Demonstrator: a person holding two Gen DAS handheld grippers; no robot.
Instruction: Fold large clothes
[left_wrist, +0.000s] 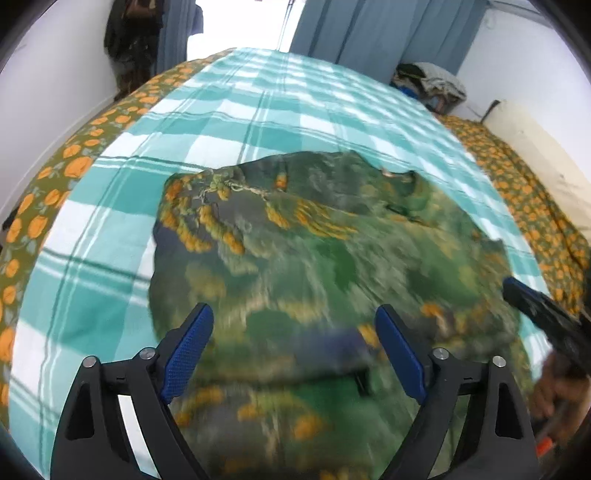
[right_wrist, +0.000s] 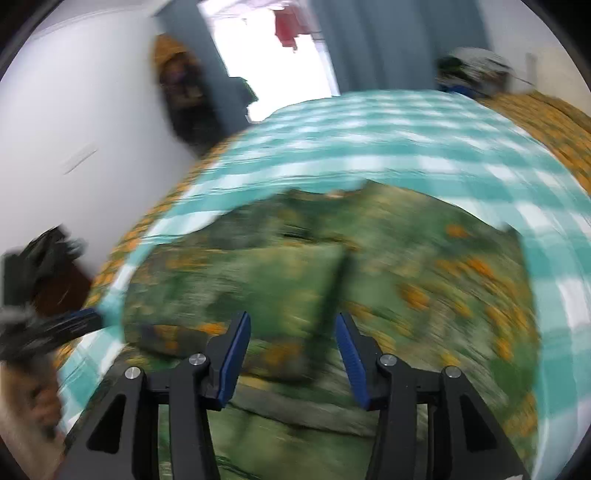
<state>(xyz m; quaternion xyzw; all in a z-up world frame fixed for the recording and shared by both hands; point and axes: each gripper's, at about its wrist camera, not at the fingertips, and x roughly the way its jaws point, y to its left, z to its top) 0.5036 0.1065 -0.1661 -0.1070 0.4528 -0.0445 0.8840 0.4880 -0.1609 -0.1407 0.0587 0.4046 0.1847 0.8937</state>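
- We look down at a bed covered by a teal and white checked sheet (left_wrist: 280, 122), with an olive bedspread printed with orange flowers (left_wrist: 74, 166) showing along its edges.
- In the middle of the sheet lies the green garment with orange floral print (left_wrist: 295, 236), rumpled into a loose mound, partly doubled over itself. A braided orange trim runs across its far left part.
- Our left hand-held gripper (left_wrist: 294, 343) hovers over the near side of the garment with its blue pads spread wide and nothing between them.
- Our right hand-held gripper (right_wrist: 293, 352) hangs over the garment too, jaws parted about halfway. A raised fold of cloth stands just beyond the pads, but they do not press on it; motion blur hides finer detail.
- The right hand-held gripper also shows at the right edge of the left wrist view, near the garment's right border.
- We judge the cloth thin, light and limp: it will sag, bunch and slide on the sheet. Corners or hemmed edges look like the best places to pinch, one on each side, so that it lifts evenly.
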